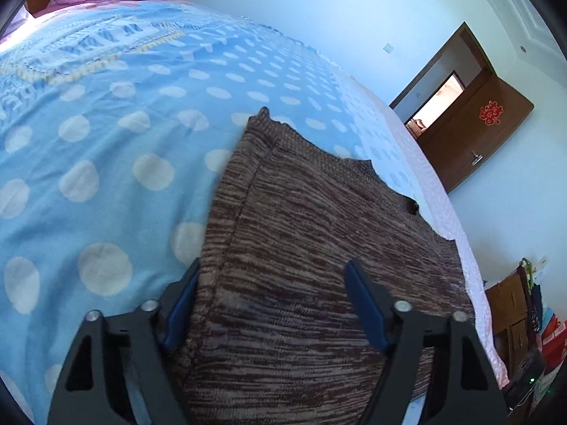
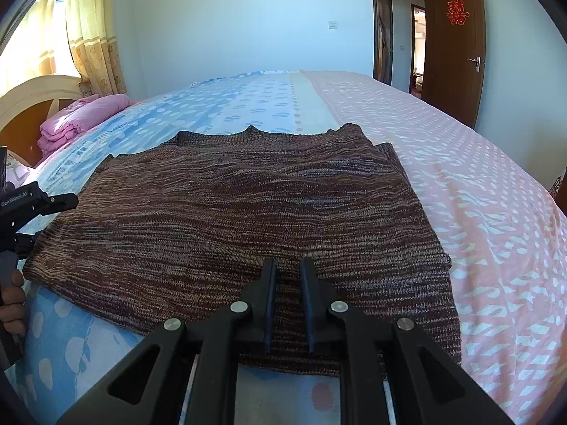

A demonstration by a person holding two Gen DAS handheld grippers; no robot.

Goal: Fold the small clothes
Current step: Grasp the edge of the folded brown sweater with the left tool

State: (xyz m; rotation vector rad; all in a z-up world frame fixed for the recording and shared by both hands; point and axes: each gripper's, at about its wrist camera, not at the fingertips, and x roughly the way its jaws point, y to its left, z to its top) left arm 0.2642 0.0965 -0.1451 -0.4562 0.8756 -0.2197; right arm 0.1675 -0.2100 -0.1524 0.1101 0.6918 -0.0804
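Nearest the lens in the right wrist view, the right gripper [image 2: 287, 265] has its black fingers with blue pads drawn close together, a narrow strip of knit showing in the gap; they sit over the near hem of the brown mottled knitted sweater [image 2: 241, 212], but whether the pads pinch the cloth cannot be told. In the left wrist view, the left gripper [image 1: 273, 269] stands spread wide, one pad at the sweater's side edge, the other over its body, the cloth between them not pressed.

The sweater lies flat on the bed with the blue polka-dot and pink patterned cover [image 2: 460, 194], near the edge closest to the cameras. In the right wrist view its neck opening points away, toward the far wall, and its hem lies nearest, so the collar-to-hem line runs straight off from the lens; its wider span crosses the picture from left to right.

Only the right wrist view shows the person's hand [image 2: 12, 301] gripping the left tool's handle, the yellow curtain [image 2: 88, 28] and the cream headboard [image 2: 35, 95]. Only the left wrist view shows the clutter of boxes and bags [image 1: 524, 311] by the wall. Both show the folded pink quilt [image 2: 74, 120] and the brown wooden door [image 2: 457, 42] with a red paper cutting.
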